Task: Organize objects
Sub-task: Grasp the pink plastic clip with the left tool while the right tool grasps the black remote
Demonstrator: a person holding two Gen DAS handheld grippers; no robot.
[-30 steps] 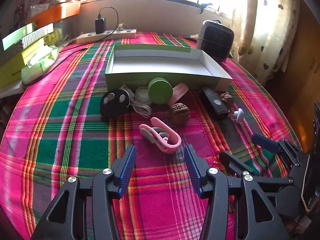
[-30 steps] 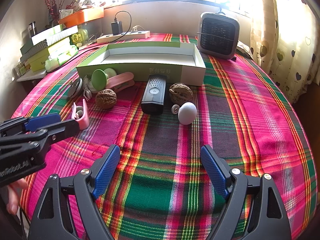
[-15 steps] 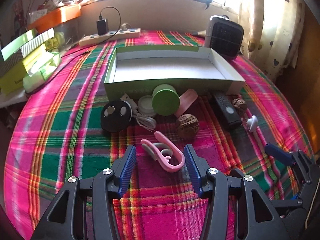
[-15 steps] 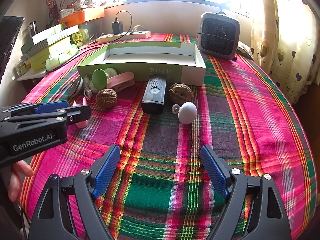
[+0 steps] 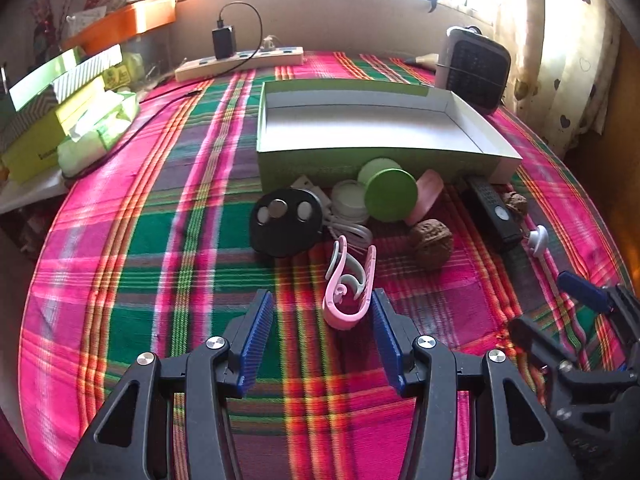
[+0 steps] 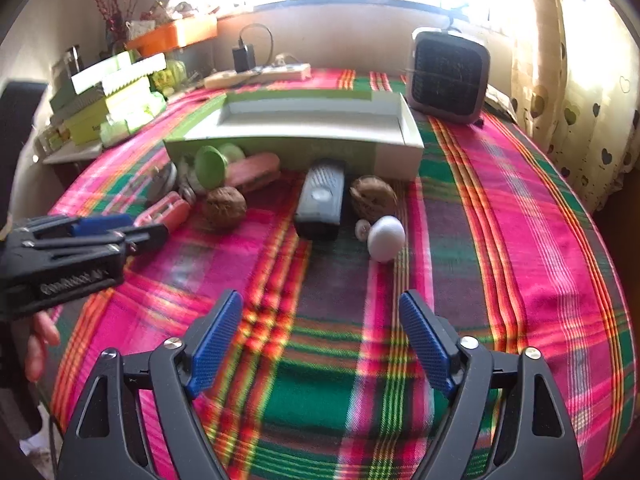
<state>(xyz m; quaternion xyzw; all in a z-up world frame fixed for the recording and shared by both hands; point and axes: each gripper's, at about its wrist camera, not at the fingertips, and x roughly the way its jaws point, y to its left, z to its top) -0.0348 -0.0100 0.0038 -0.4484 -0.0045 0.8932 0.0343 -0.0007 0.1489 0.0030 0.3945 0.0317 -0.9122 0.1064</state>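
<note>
Pink plastic, curved like a clip with pale grey loops inside, the pink clip lies on the plaid tablecloth of red, pink and green. Its near end sits between the blue-padded tips of the left gripper, whose jaws stand apart; the clip seems to lean against the right-hand pad, though motion blur leaves real contact unsure.

Just beyond the clip are a black round disc with three silvery spots, a coiled white cable and a brown wrinkled walnut. Farther back a round green lid and a pale pink flat piece rest against the front wall of the shallow green cardboard box with a white inside.

The right gripper hovers over bare cloth with its jaws wide and nothing between them; they have just been closing a little. Ahead of it lie a white foam ball, a dark rectangular remote and a second walnut. A grey small heater stands behind the box.
</note>
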